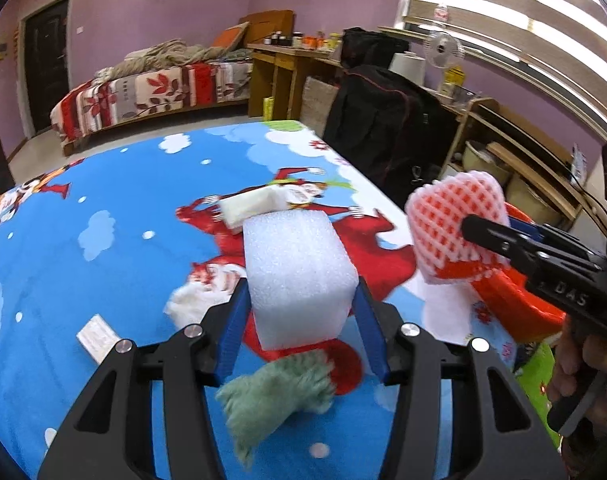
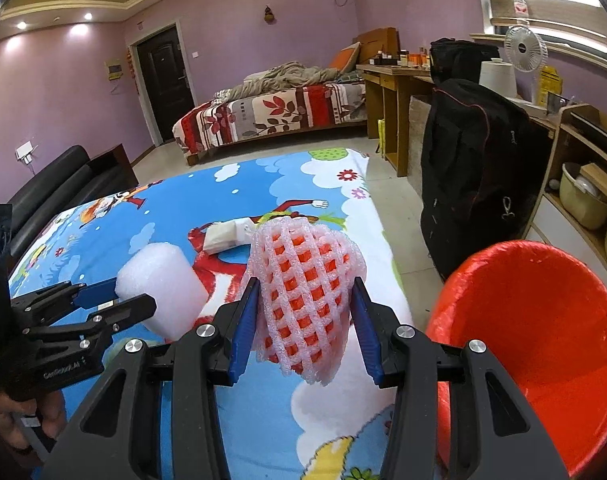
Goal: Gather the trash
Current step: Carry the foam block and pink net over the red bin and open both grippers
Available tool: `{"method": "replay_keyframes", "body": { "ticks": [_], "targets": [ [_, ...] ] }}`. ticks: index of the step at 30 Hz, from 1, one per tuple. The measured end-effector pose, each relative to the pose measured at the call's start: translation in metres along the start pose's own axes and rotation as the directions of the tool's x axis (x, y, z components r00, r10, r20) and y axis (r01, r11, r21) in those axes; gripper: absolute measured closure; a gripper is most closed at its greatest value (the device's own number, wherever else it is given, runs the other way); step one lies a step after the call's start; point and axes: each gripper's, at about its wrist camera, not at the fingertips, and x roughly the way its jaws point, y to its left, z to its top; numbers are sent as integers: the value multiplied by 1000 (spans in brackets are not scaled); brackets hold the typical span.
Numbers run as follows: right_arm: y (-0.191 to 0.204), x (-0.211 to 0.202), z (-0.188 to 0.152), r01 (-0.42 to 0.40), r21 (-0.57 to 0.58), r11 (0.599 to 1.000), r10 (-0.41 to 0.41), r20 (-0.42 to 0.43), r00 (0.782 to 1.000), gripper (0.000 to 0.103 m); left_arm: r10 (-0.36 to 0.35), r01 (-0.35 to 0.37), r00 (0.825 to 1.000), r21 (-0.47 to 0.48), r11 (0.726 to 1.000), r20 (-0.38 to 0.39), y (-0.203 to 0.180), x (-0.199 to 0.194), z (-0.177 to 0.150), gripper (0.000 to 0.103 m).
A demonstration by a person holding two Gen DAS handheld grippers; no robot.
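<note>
A white foam block (image 1: 295, 264) is pinched between the blue pads of my left gripper (image 1: 301, 286), held a little above the blue cartoon tablecloth (image 1: 103, 248). The right wrist view shows the same block (image 2: 159, 280) and the left gripper (image 2: 115, 296) off to the left. My right gripper (image 2: 306, 284) is shut on a pink foam fruit net (image 2: 303, 248). That net (image 1: 443, 216) hangs near the red bin (image 2: 543, 320) beside the table's right edge.
On the cloth lie a white tissue pack (image 1: 251, 204), a green fuzzy cloth (image 1: 275, 396), a small white packet (image 1: 97, 336) and a white fluffy wad (image 1: 187, 304). A black bag (image 2: 471, 168) stands past the table's right side. A black sofa (image 2: 63, 176) is on the left.
</note>
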Motion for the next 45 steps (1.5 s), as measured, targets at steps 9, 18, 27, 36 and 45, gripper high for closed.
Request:
{"method": "replay_keyframes", "body": {
  "ticks": [9,18,27,36,45],
  "targets": [
    [-20,-21,-7,39,25,999,-40,14,999,59,-66,66,998,67,996,-3,-39,-1,2,53],
    [-47,-44,-12,102,43,994,-103,35,994,59,-108,105,994,144,984,12,-77,-5,10,53],
    [-73,-63,-14,163,69,984,-167,54,985,59,-145,136,989,192,972,33,-100,-10,22,53],
    [-106,-84,-17,233,105,967,-241,68,968,59,-203,188,978,241,952,39,-129,-12,38,53],
    [-137,-103,-21,299,143,943,-312,77,947,59,-279,264,960,289,920,11,-170,-2,48,53]
  ]
}}
